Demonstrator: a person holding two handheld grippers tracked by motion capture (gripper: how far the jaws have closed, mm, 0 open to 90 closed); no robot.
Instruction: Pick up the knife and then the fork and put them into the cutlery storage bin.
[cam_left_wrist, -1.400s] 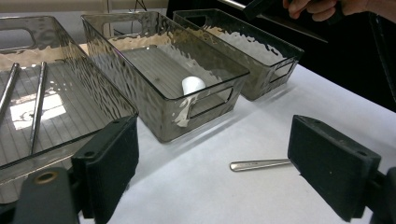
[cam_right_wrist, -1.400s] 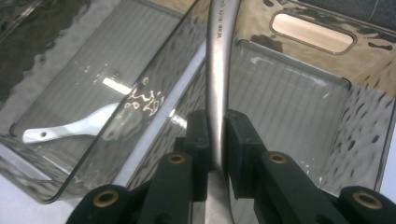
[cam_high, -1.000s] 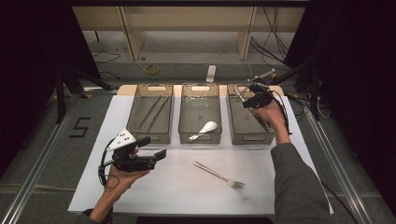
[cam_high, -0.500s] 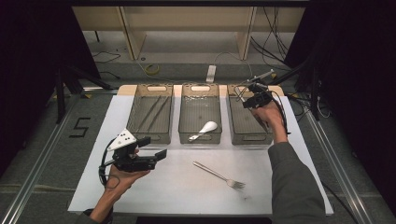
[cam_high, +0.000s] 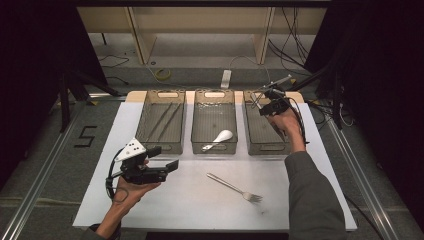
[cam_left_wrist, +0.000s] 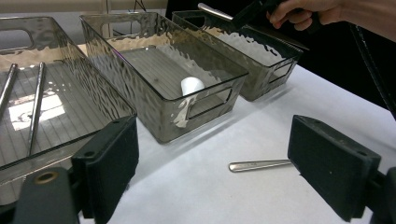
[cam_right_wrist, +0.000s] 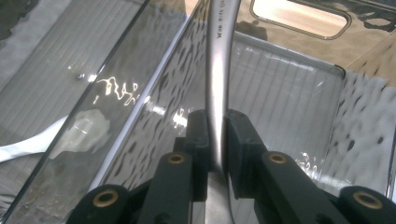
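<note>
A metal utensil handle (cam_right_wrist: 218, 70) is pinched between the pads of the right gripper (cam_right_wrist: 215, 135), its long axis running forward over the right-hand bin (cam_high: 270, 145), so lowering it there comes next. The left gripper (cam_left_wrist: 212, 163), jaws spread and empty, faces the fork (cam_high: 234, 186) on the surface (cam_high: 200, 210).

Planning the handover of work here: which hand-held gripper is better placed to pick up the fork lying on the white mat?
Left. The left hand-held gripper is open and near the fork; the right hand-held gripper is shut on a metal utensil over the right bin.
</note>
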